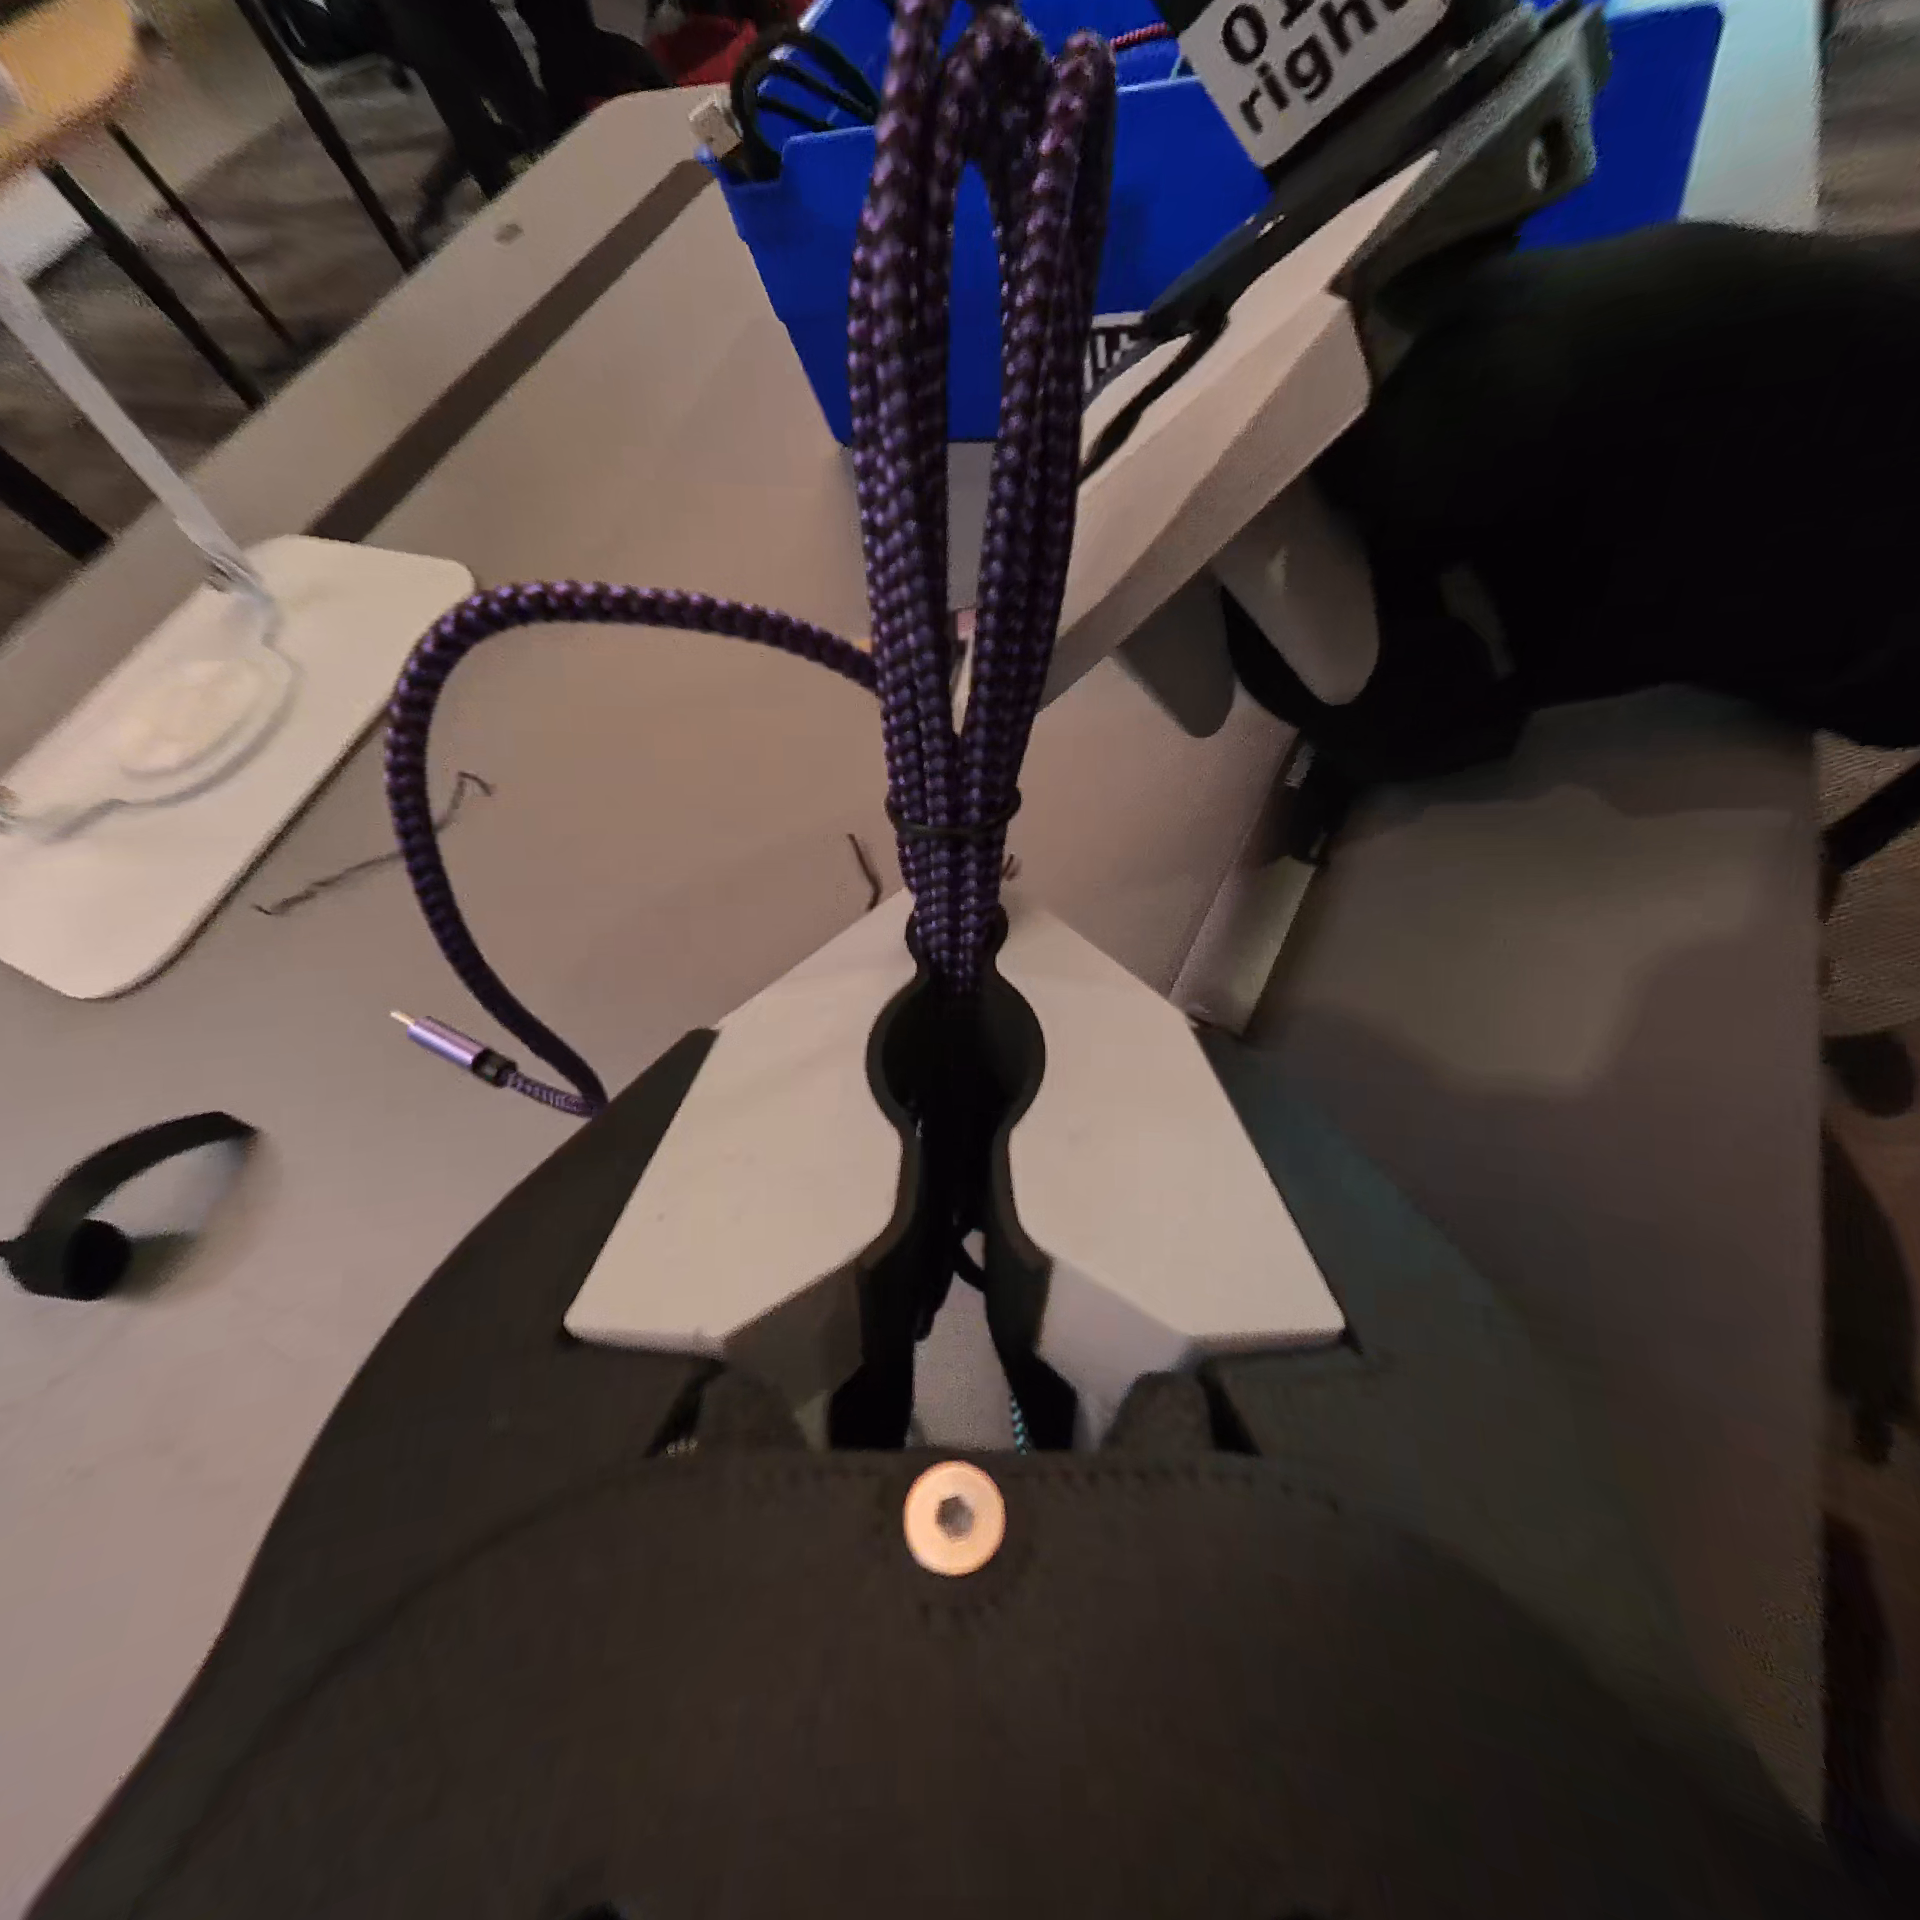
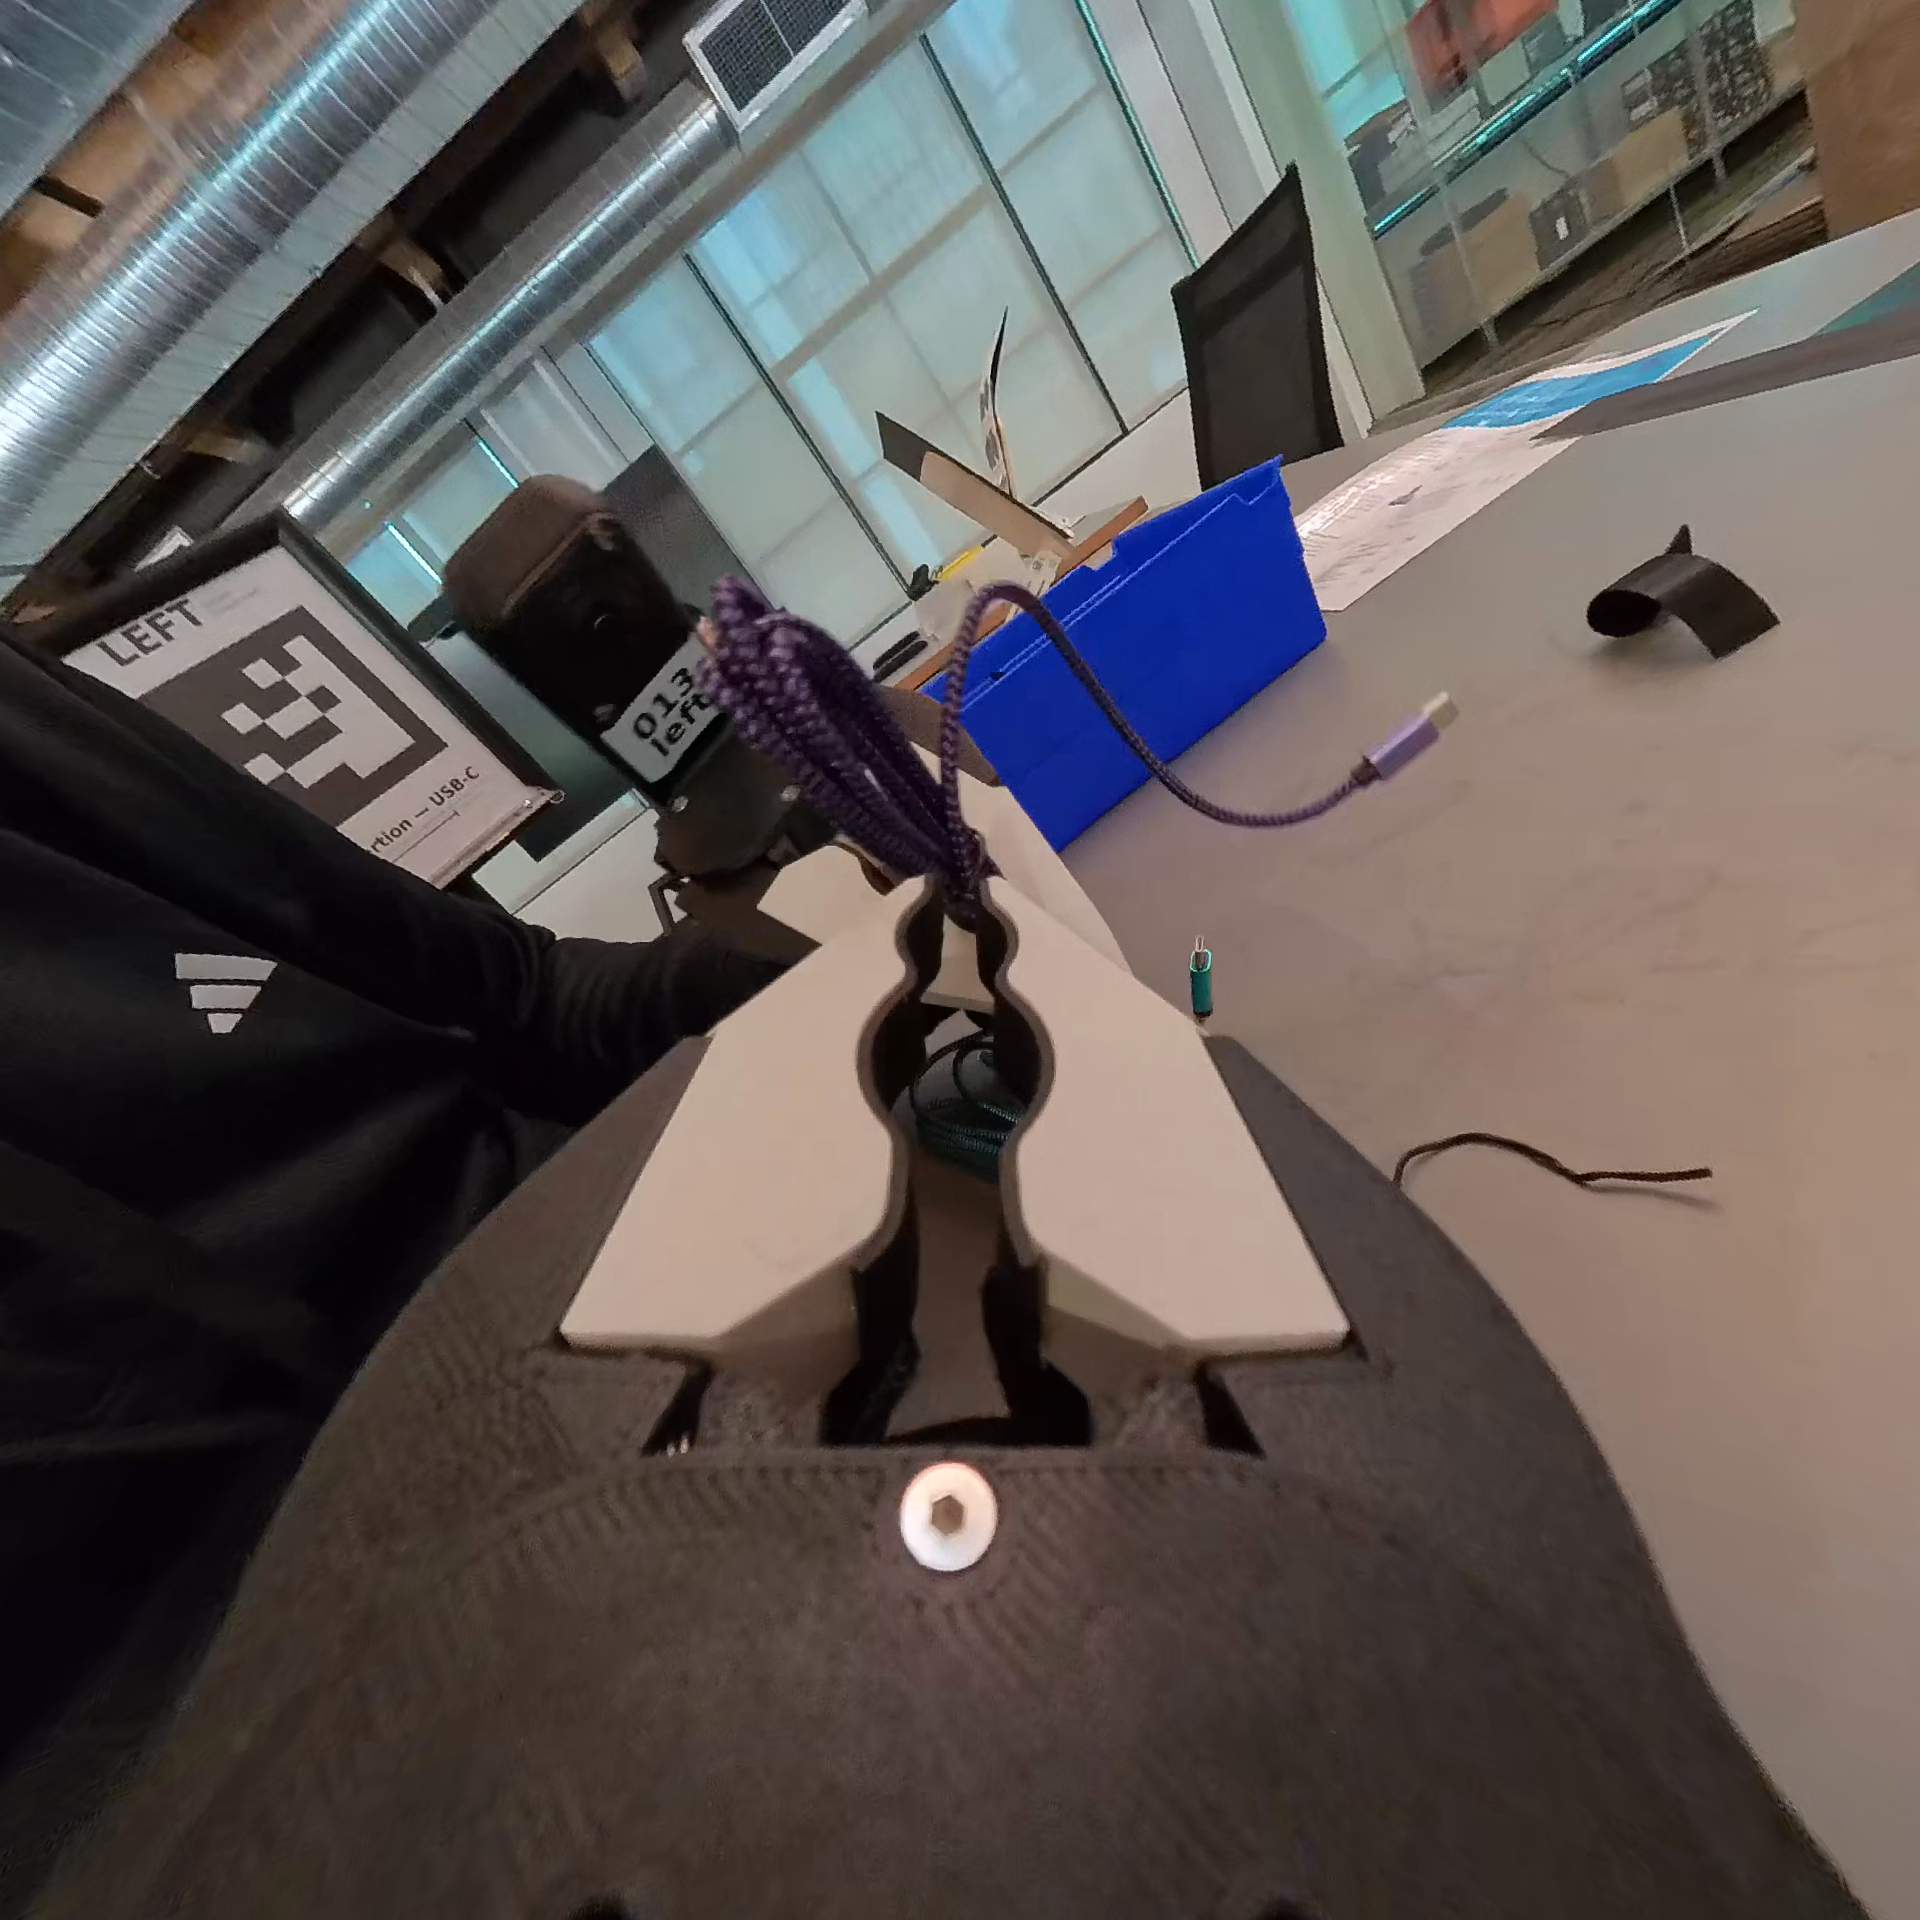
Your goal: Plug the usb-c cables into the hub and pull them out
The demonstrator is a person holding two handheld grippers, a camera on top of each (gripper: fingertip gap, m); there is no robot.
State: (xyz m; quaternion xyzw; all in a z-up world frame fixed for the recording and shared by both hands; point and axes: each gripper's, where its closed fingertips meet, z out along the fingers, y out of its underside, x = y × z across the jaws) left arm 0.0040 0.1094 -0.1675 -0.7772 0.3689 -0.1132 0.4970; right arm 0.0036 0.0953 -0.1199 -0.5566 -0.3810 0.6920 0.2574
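Your left wrist view is dim and a bit brown, with soft shadows on the grey table [image 1: 644, 468]. The black strap [image 1: 114, 1205] at the left edge looks smeared, and the lamp base [image 1: 208, 748] is blurry too. The purple cable [image 1: 935, 520] in the middle looks sharp. Your right wrist view is much brighter, because daylight comes in through the big windows [image 2: 831, 343] behind. The shiny pipes [image 2: 208, 229] up high gleam. The black sleeve [image 2: 208, 1039] on the left is so dark you see almost nothing in it. Straight lines bend near the edges in both views.
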